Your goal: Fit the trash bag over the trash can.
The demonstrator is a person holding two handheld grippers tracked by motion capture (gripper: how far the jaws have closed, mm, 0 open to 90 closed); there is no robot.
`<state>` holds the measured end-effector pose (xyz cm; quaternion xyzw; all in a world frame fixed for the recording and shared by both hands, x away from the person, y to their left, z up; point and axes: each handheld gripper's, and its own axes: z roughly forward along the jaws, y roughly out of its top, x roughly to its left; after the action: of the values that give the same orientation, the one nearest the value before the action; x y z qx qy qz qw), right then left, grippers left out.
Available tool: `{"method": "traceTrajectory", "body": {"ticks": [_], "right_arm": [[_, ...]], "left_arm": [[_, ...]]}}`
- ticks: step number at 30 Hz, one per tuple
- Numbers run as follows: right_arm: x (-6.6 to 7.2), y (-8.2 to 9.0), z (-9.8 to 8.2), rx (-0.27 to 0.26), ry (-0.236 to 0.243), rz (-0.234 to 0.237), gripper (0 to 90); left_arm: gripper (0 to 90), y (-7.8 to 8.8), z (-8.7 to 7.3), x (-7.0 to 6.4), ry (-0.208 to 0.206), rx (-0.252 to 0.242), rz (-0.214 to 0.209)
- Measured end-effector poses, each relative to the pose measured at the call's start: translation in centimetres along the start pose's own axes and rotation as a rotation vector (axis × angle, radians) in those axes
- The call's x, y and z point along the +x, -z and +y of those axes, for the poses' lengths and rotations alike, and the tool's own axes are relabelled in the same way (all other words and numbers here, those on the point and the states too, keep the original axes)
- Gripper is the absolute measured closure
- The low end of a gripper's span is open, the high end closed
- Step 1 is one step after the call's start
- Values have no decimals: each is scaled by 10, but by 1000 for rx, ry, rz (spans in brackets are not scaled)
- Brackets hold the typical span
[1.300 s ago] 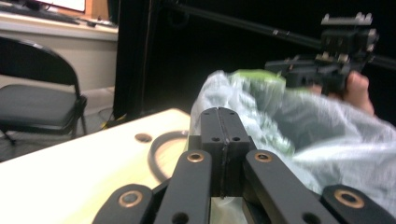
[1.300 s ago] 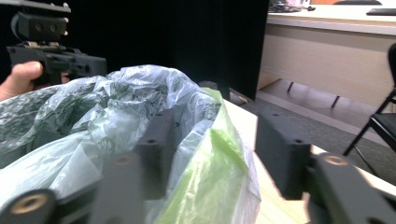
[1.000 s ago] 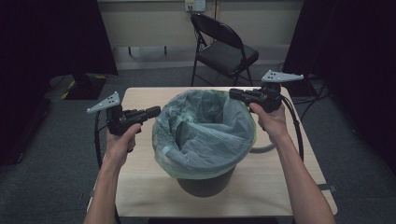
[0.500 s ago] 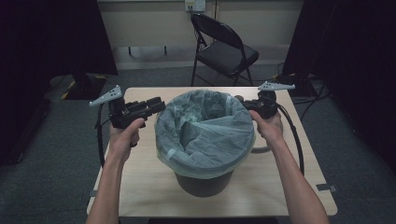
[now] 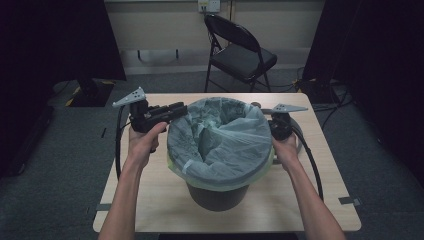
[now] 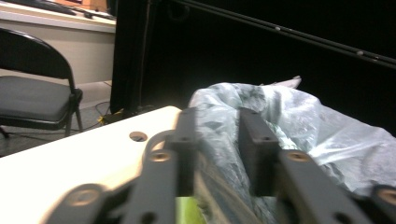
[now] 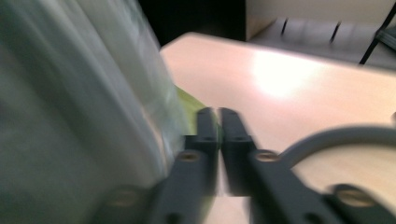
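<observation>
— Dark curtains all round, a folding chair point(image 5: 240, 55) behind, and the wooden counter point(image 5: 150, 200) under your forearms. Where's the bin?

— Between your two tools. The bin point(image 5: 220, 197) stands upright with its long axis vertical and its mouth pointing straight up. The pale liner point(image 5: 225, 145) is cuffed over the rim.

— And my left tool point(image 6: 217, 116)?

— At the rim's near-left side, with the jaws astride a bulge of liner film. They have just been closing with the film between them, and I can't tell whether the pads bite it yet.

— The right one?

— Your right tool point(image 7: 218, 126) sits low beside the bin wall, the liner just to its left. Its jaws have just been opening, though only a slit shows and nothing is between them.

— So which step is this?

— It looks like working the liner's cuff at the rim — seating it, I'd judge. Next, pinch only the film on both sides rather than the hard rim. Then move both hands evenly so the bin doesn't tip towards either tool.
</observation>
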<state>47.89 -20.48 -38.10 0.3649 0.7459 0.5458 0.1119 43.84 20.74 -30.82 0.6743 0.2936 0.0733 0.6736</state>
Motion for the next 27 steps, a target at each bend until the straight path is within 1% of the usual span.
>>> {"method": "traceTrajectory", "body": {"ticks": [1,3,7,11,14,15,17,19,21,22,23,24,25,27], "right_arm": [[1,5,6,-14,8,-2,706],[3,14,18,-41,28,-25,650],[7,32,37,-99,46,-44,600],[14,46,49,-146,71,-41,584],[17,51,52,-157,77,-38,562],[18,51,52,-153,80,-37,552],[18,50,52,-149,83,-37,538],[17,49,53,-150,70,-35,514],[17,50,57,-158,59,-33,475],[18,51,61,-161,67,-26,468],[19,52,64,-166,77,-23,463],[22,53,68,-165,87,-22,448],[24,55,73,-163,100,-24,428],[31,58,81,-174,120,-20,419]], "left_arm": [[804,2,1,1,-3,-11,-2],[900,5,2,3,-14,-11,-1],[900,12,-2,4,-13,-18,12],[900,21,-13,8,0,-21,29],[900,24,-25,11,7,-18,40],[900,24,-30,13,20,-18,46],[900,23,-34,15,27,-9,41],[900,21,-35,16,30,-5,37],[900,21,-30,16,21,-6,37],[865,22,-27,15,24,-16,38],[786,22,-23,14,29,-26,45],[730,23,-19,12,28,-34,45],[699,24,-15,10,27,-48,40],[608,24,-6,5,20,-55,36]]}}
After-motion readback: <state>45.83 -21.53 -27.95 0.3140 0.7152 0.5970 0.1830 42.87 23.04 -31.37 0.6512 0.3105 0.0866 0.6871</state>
